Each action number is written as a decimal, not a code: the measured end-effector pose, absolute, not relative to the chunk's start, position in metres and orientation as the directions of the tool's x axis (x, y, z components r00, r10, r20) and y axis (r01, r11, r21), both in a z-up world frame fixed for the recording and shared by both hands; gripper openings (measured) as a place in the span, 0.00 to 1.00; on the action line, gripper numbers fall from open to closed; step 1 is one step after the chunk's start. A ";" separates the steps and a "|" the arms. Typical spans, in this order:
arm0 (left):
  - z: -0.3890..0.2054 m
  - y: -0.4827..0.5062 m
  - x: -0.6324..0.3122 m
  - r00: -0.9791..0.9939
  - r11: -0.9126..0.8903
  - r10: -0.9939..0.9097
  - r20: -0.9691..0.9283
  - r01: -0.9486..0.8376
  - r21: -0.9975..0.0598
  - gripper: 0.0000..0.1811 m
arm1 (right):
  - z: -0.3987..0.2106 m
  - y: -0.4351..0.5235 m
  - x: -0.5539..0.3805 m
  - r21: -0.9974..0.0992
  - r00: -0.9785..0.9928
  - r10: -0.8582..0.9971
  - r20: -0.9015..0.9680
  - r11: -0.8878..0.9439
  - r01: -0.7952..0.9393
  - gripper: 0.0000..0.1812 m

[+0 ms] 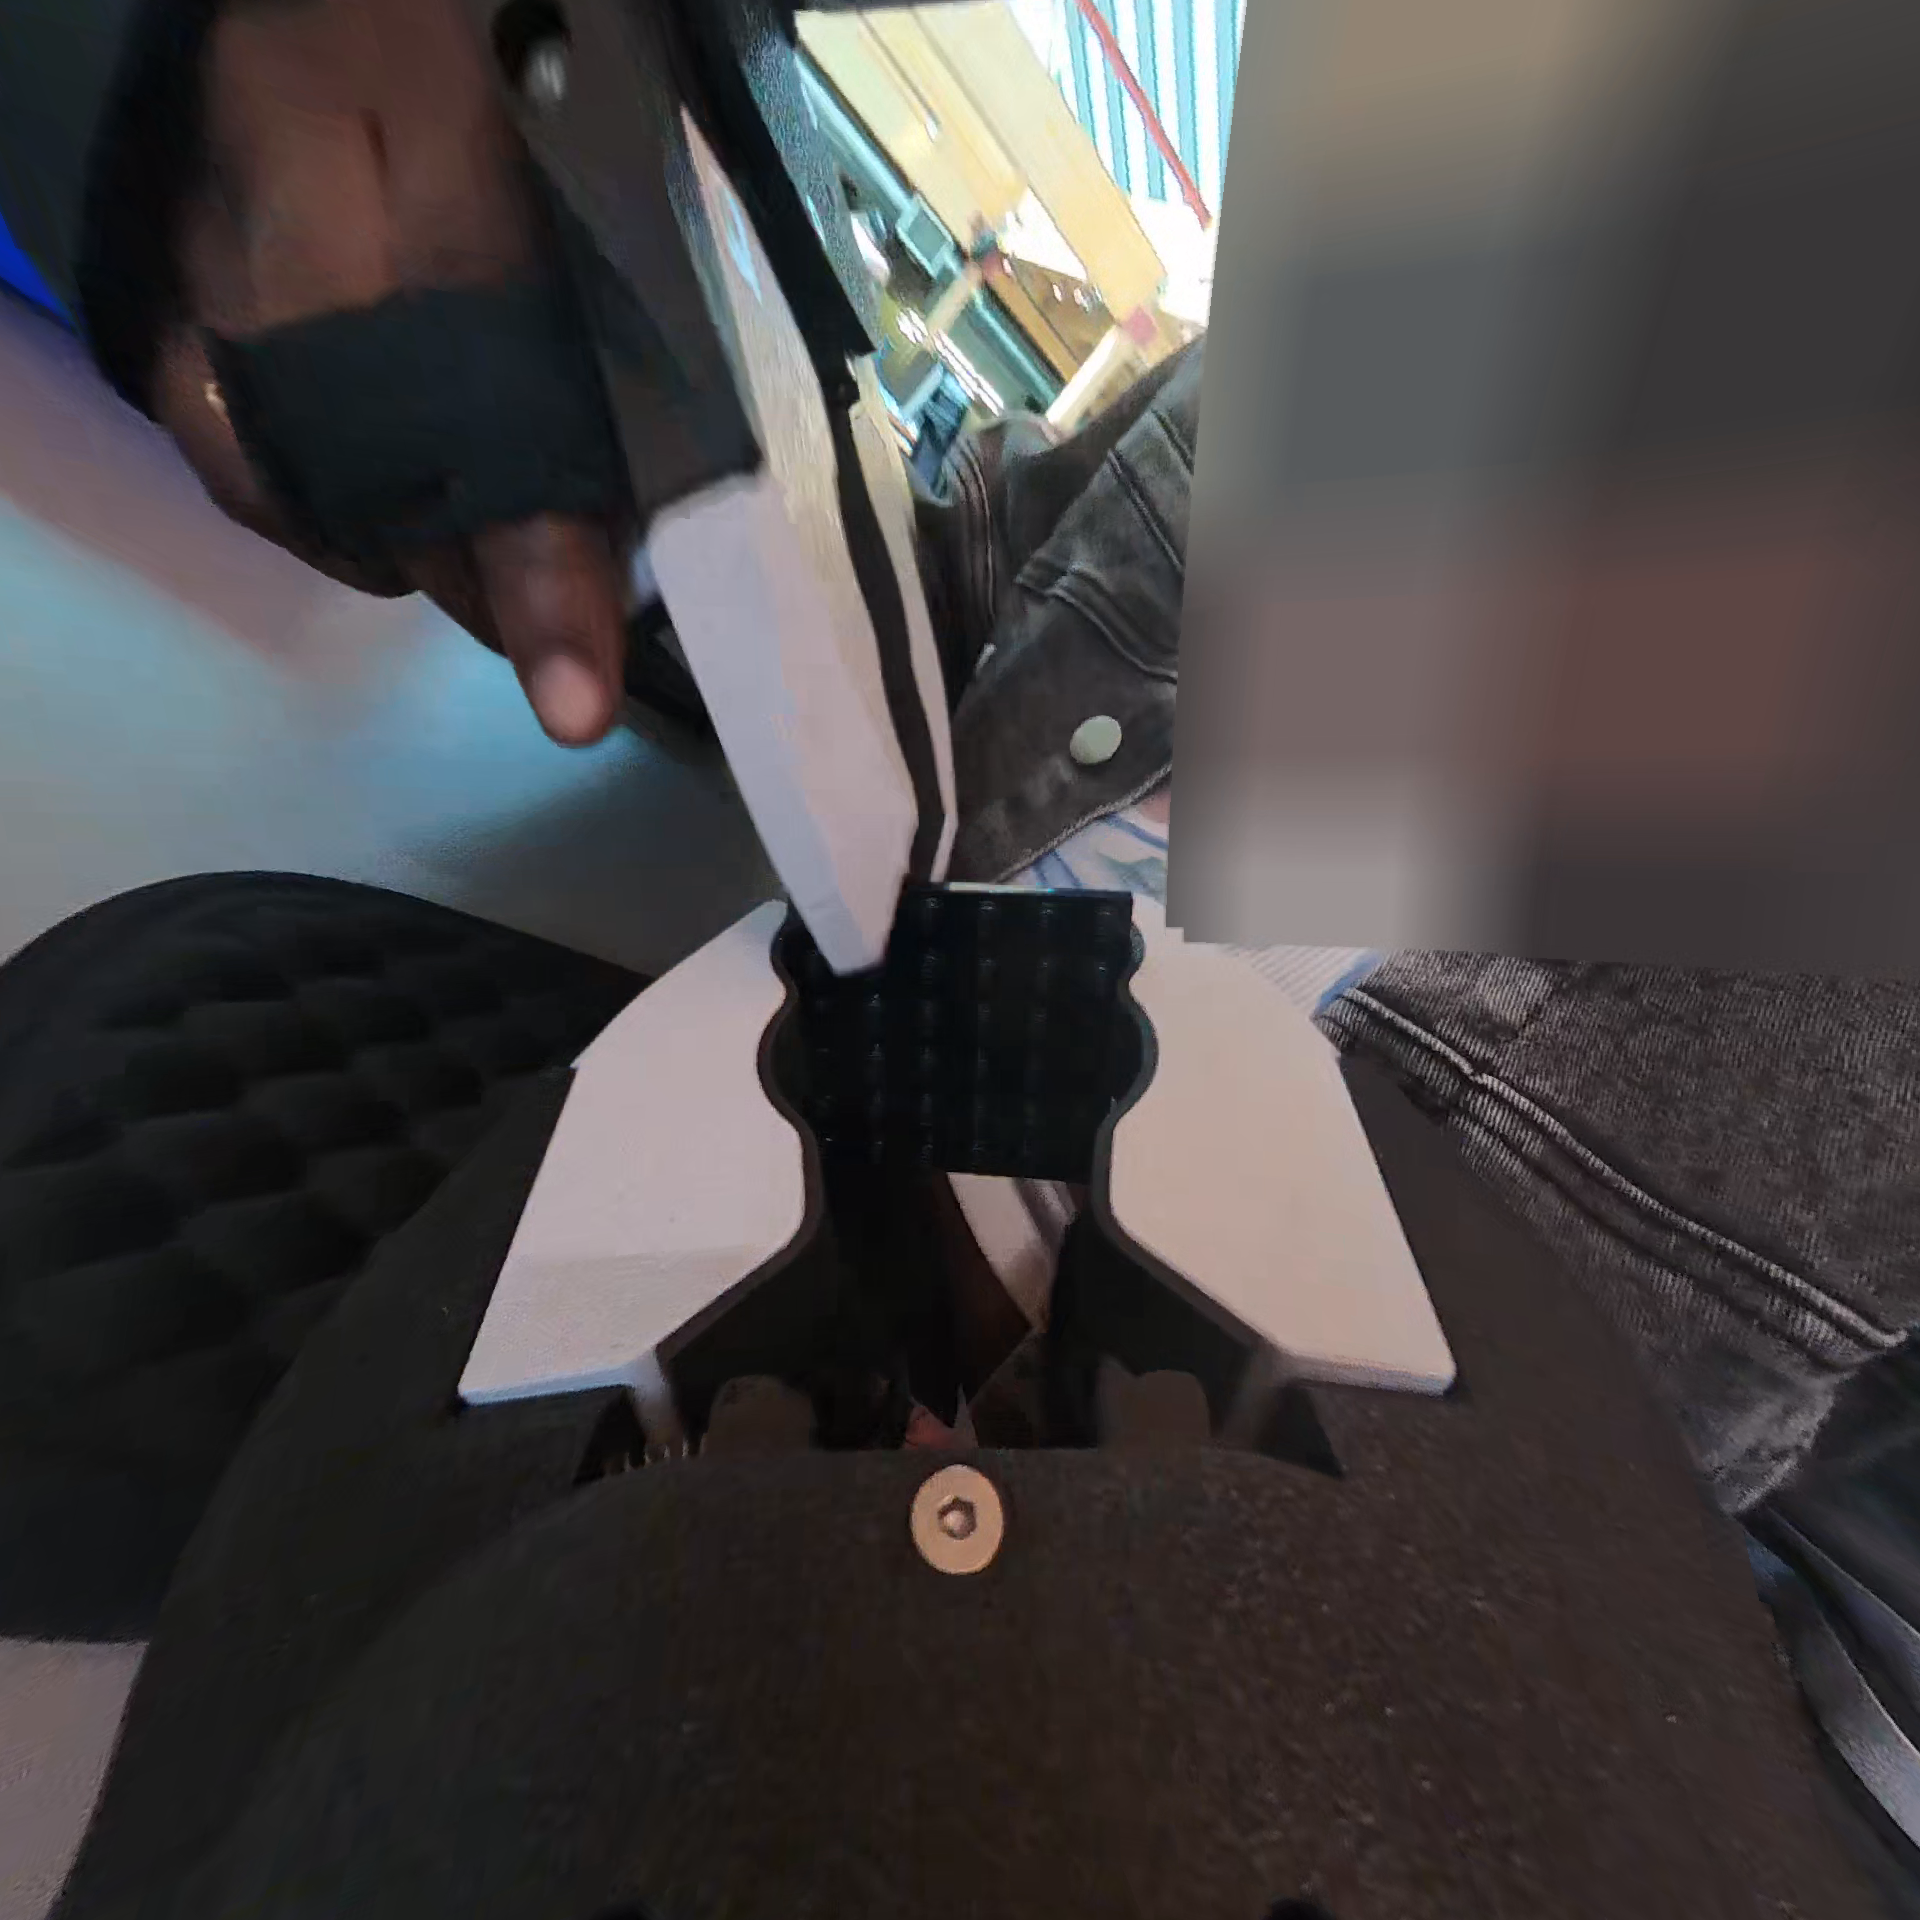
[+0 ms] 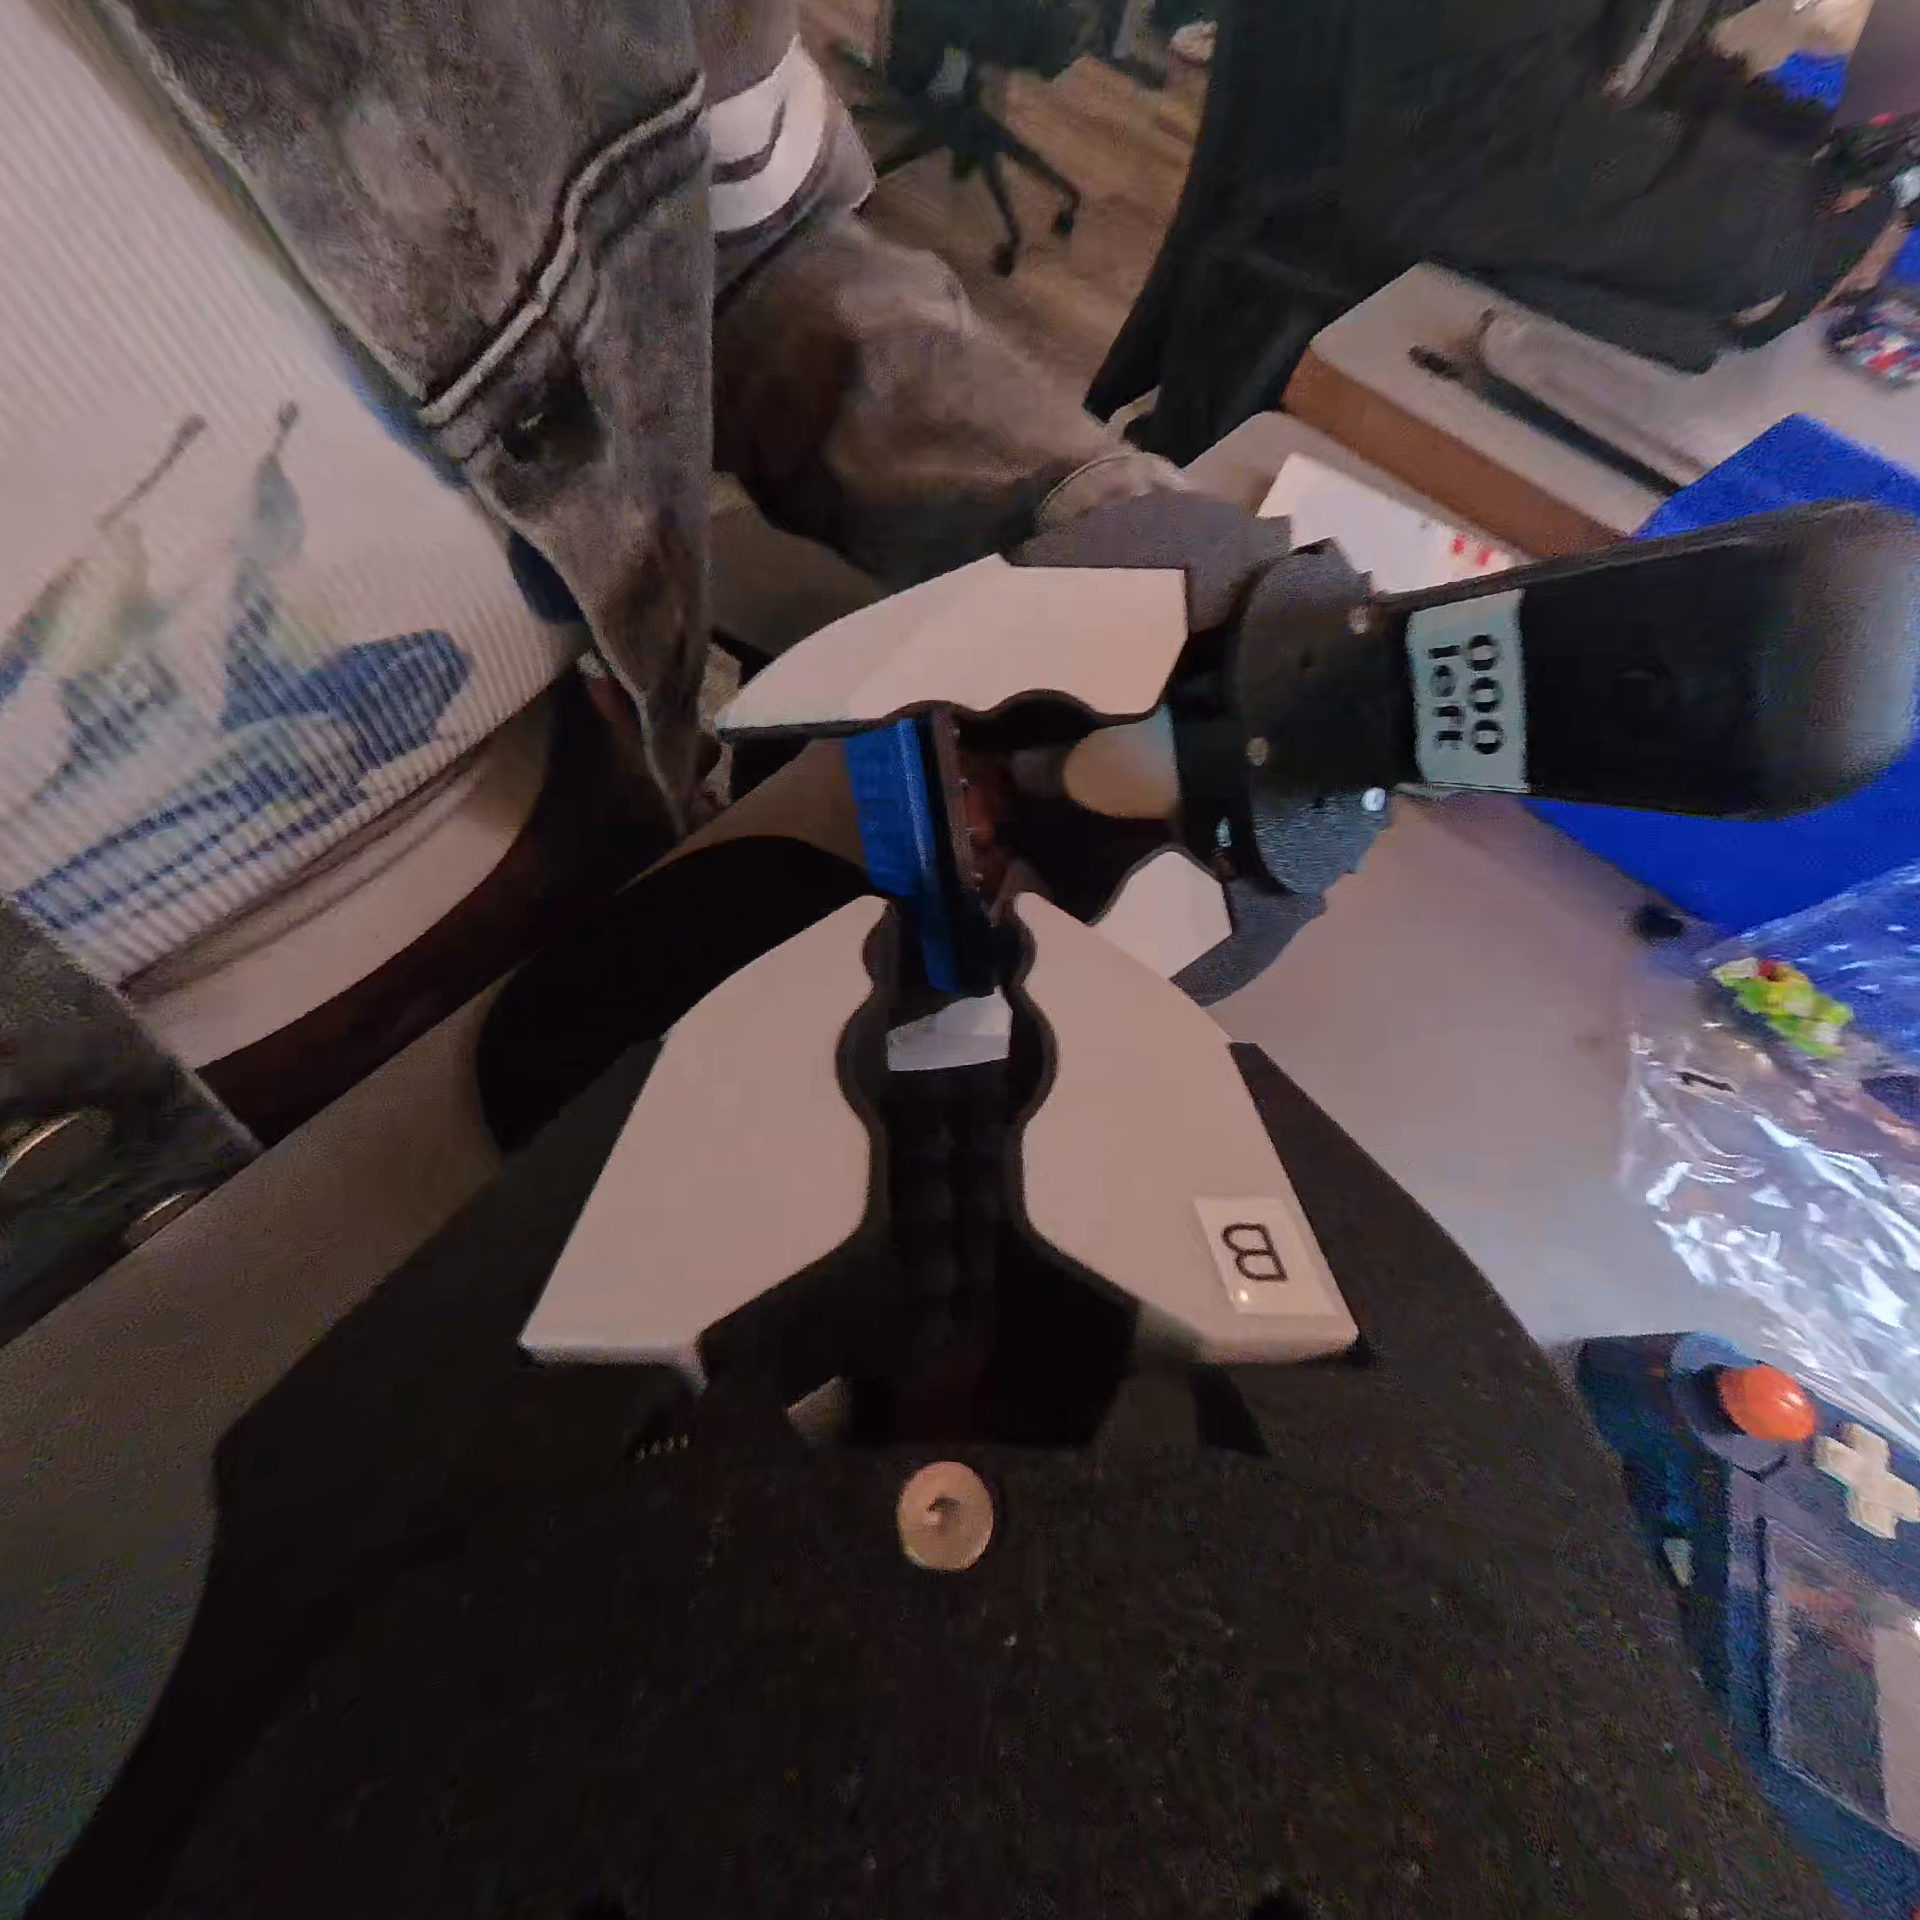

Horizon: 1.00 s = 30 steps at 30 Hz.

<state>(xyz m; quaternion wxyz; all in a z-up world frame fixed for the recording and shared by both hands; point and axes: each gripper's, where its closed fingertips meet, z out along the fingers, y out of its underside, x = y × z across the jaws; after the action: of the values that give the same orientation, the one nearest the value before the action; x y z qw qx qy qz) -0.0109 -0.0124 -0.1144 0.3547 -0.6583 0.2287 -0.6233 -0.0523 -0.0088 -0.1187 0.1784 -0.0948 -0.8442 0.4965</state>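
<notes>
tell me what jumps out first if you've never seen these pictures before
The two grippers meeting tip to tip stand out: the left gripper and the right gripper are both shut on the same small studded plate, which looks blue in the right wrist view and dark in the left wrist view. Around them, a grey denim jacket hangs close behind, and a shiny plastic bag lies on the table at right.

Dim foreground; bright background; blurred, fisheye-warped edges.
</notes>
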 end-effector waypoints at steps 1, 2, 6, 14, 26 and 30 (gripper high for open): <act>-0.118 -0.015 -0.009 0.102 -0.661 -0.737 0.668 0.099 -0.744 0.30 | -0.124 -0.010 -0.051 -0.861 -0.926 0.328 0.185 0.508 0.007 0.06; -0.123 -0.017 -0.007 0.090 -0.675 -0.730 0.677 0.057 -0.735 0.30 | -0.129 -0.011 -0.048 -0.855 -0.934 0.325 0.151 0.516 0.042 0.06; -0.123 0.001 -0.021 0.200 -0.667 -0.711 0.674 0.112 -0.737 0.40 | -0.140 -0.001 -0.045 -0.860 -0.875 0.480 -0.069 0.416 0.296 0.06; -0.122 0.022 -0.076 0.856 -0.214 -0.508 0.099 -0.015 -0.977 0.69 | -0.179 0.029 -0.043 -0.520 -0.242 0.592 -0.769 -0.358 0.776 0.06; -0.089 0.018 -0.111 0.937 0.106 -0.161 -0.311 -0.297 -0.949 0.54 | -0.144 0.070 -0.036 -0.912 -0.351 0.929 -0.122 0.035 0.409 0.41; -0.063 0.002 -0.113 0.948 0.250 -0.145 -0.283 -0.242 -0.938 0.02 | -0.138 0.075 -0.029 -0.933 -0.226 0.967 0.120 0.188 0.307 0.12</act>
<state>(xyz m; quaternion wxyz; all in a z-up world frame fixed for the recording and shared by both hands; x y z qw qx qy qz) -0.1131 0.0016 -0.0632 0.7745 -0.6117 0.1580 0.0314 -0.0286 0.0754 -0.1384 0.3943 -0.4809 -0.6620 0.4183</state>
